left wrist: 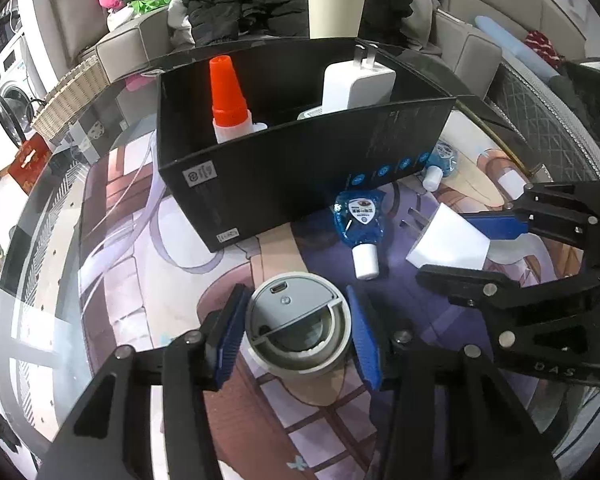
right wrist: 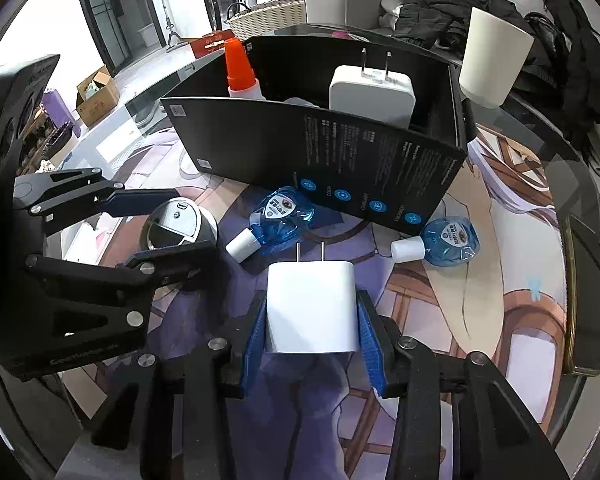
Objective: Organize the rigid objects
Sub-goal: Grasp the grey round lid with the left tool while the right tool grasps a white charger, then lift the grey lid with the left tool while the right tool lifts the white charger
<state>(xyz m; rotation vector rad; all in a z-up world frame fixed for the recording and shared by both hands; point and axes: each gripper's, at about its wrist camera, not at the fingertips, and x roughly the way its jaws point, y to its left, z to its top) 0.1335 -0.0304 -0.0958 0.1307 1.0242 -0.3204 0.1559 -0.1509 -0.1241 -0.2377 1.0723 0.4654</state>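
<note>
White plug adapter, smooth and boxy, we see pinched by the right gripper; the left gripper clamps a grey cylindrical device, its base hidden.

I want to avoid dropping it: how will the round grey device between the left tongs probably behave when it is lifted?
The grey device looks like hard plastic, so probably stiff. Its wall is smooth and curved, so it may slip or turn between the flat blue pads of the left tongs. If laid on its side it would likely roll; standing on its flat end, it seems stable.
</note>
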